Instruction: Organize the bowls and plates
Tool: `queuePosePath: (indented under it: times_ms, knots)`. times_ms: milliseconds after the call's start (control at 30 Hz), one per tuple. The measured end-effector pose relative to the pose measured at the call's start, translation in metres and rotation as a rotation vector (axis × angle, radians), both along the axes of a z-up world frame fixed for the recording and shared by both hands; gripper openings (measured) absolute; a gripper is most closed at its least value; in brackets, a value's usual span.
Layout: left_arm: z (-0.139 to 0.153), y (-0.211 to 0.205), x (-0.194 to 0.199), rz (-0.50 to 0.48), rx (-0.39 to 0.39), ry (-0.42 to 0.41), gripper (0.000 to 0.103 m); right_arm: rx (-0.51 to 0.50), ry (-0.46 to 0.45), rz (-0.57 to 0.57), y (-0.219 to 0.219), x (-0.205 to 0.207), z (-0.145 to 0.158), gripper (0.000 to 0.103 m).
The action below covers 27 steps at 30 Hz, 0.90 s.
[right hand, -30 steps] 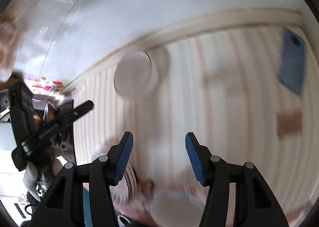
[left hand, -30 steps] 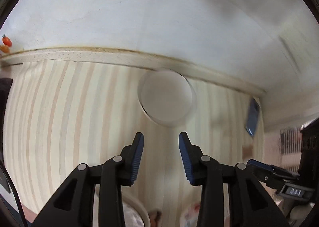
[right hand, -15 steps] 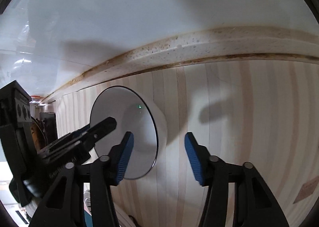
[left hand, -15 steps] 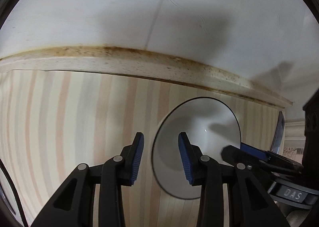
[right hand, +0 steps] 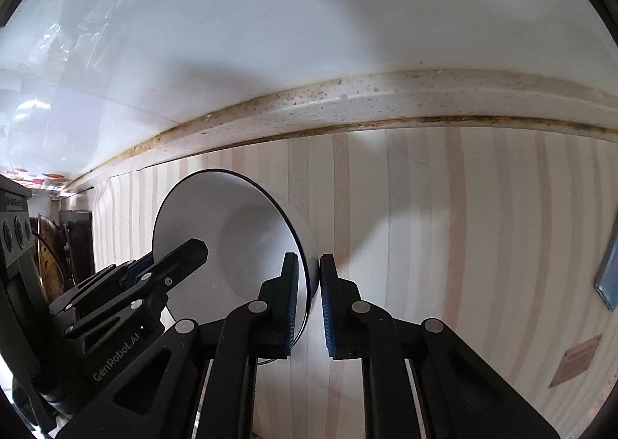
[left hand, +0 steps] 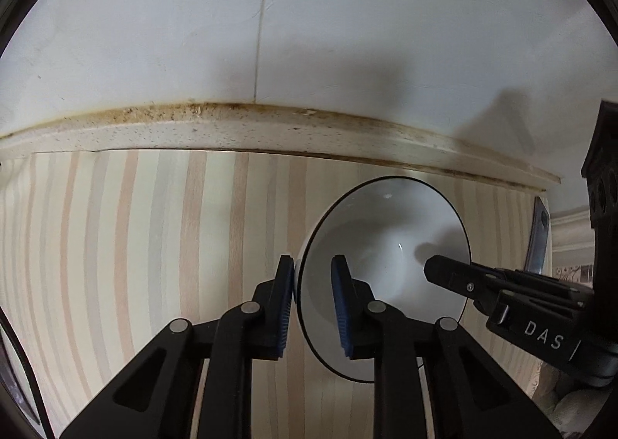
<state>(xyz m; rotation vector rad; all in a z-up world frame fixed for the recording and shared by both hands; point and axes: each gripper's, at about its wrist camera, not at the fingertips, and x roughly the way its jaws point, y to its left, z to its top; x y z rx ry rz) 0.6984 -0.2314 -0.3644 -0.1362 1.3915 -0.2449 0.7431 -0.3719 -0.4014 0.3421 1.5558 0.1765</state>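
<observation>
Facing us in both wrist views is the large pale wall (left hand: 347,33), and under it runs the speckled, stained cream ledge (left hand: 270,130) that closes the far edge of the bench. Next in size is the bench (left hand: 135,246) itself, a flat surface covered in beige and cream stripes.

On that bench, close to the ledge, sits the white round ceramic bowl with a thin dark rim line (left hand: 386,246), its hollow turned toward us. We hold it from both sides at once. Our left gripper (left hand: 312,302) has its black arms and blue-padded jaws closed down on the bowl's left rim, one pad outside the wall and one inside the hollow. Our right gripper (right hand: 309,298) does the same on the bowl's right rim (right hand: 247,230), its jaws drawn narrow with the rim pinched between the blue pads. Each gripper shows in the other's view: the right one reaches in from the right edge of the left wrist view, and the left one from the lower left of the right wrist view.

Smaller things lie well apart from the bowl: a flat blue-grey rectangular object (right hand: 608,277) at the right of the bench, and a small brown paper tag (right hand: 575,360) nearer us.
</observation>
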Motion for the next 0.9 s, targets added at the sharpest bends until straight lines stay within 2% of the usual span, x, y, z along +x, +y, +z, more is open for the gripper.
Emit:
queuePosePath:
  times_ms: [300,567,733,900]
  knots:
    - [0.047,-0.018,-0.041,-0.049,-0.013,-0.059,0.017,-0.001,-0.032,-0.021,-0.015,-0.047,0.05,0.013]
    - [0.089,-0.027,-0.1,-0.126,-0.026,-0.094,0.017,-0.009,-0.067,-0.074,-0.034,-0.122,0.101,0.013]
    - [0.102,-0.044,-0.14,-0.172,-0.044,-0.101,0.017,-0.01,-0.074,-0.115,-0.051,-0.177,0.121,0.013]
    - [0.107,-0.063,-0.181,-0.228,-0.041,-0.094,0.017,-0.011,-0.059,-0.144,-0.068,-0.227,0.126,0.013]
